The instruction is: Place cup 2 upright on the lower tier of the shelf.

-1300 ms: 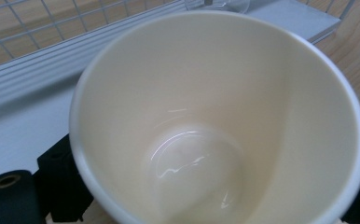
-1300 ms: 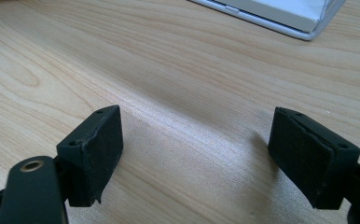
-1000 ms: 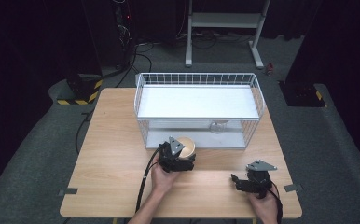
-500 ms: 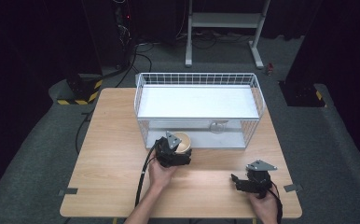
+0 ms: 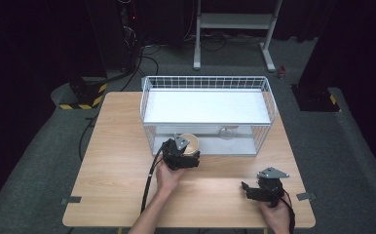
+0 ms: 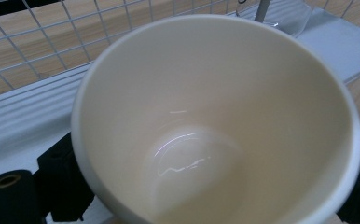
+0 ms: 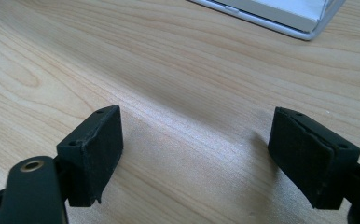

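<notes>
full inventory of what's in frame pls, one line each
light wooden table: 1, tan, centre of the high view.
white wire two-tier rack: 1, white, far half of the table.
cream ceramic cup: 1, cream, empty, at the rack's lower shelf front, held by the left tongs.
clear glass item: 1, transparent, on the lower shelf, right of the cup; type unclear.
white metal stand: 1, white, on the floor behind the table.
left tongs: 1, black, shut on the cup.
right tongs: 1, black, open over bare table, near right corner.

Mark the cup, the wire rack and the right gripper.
cup [image 6: 225, 126], left gripper view, inner wall
wire rack [image 5: 205, 78], high view, top back rim
right gripper [image 7: 194, 156], right gripper view, midway between its fingers
</notes>
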